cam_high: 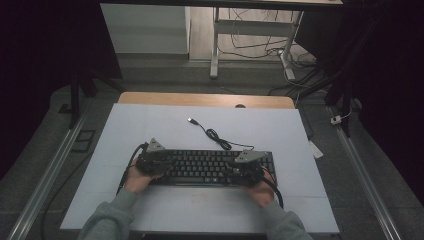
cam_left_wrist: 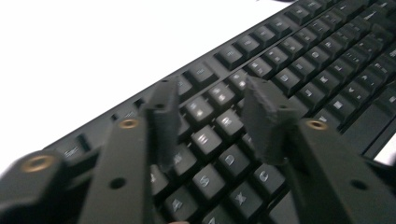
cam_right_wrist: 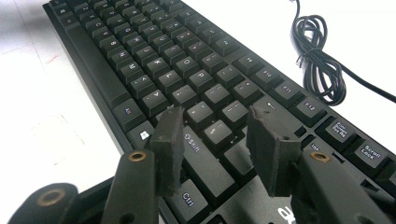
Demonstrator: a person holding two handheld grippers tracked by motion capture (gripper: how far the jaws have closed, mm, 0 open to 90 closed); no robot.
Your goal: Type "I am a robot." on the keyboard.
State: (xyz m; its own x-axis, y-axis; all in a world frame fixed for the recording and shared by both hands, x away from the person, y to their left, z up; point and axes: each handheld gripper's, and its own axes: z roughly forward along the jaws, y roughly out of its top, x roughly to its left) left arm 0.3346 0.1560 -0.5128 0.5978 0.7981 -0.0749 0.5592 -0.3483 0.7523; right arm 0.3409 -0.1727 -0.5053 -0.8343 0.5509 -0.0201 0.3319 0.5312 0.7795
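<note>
While my left gripper (cam_left_wrist: 212, 123) and right gripper (cam_right_wrist: 217, 149) hover half-open over opposite ends of the black keyboard (cam_high: 210, 167) lying mid-table, neither grips anything; I judge typing barely begun, its USB cable (cam_high: 212, 134) still unplugged.

A white mat (cam_high: 150, 125) covers a wooden table (cam_high: 205, 99), whose far edge shows bare. The room is dim, its sides nearly black. Beyond stands a desk on white legs (cam_high: 214, 45), loose cables (cam_high: 260, 47) tangled on the grey floor (cam_high: 160, 75) beneath. Metal rails (cam_high: 47, 170) run along both sides of the table.
</note>
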